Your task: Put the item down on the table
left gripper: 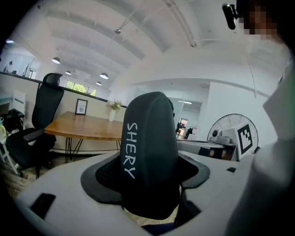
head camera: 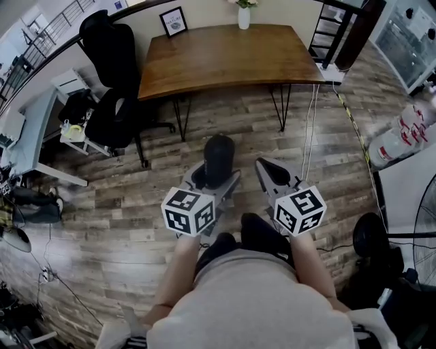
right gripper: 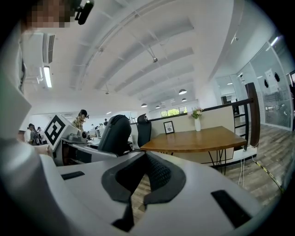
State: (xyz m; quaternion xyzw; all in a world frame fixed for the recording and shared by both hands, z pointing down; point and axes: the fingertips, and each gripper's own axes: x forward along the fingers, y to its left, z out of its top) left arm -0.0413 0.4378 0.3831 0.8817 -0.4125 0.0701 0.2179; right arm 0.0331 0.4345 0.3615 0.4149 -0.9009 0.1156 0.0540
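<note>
— What's in the left gripper [head camera: 216, 184]?
— A dark case [left gripper: 150, 152] marked SHERY, standing upright. The jaws are fairly wide and the pads press on its lower sides.
— And the right gripper [right gripper: 146, 169]?
— Its jaws meet at the tips, with nothing between them. It sits just beside the left one.
— Where is the case, then?
— In the air over the wood floor [head camera: 136, 204], short of the table's [head camera: 225, 61] near edge and not on the tabletop.
— Anything on the table?
— A white vase [head camera: 244, 17] at the middle of the far edge and a framed picture [head camera: 174, 22] at the far left corner. A black chair [head camera: 112, 75] stands off the left edge.
</note>
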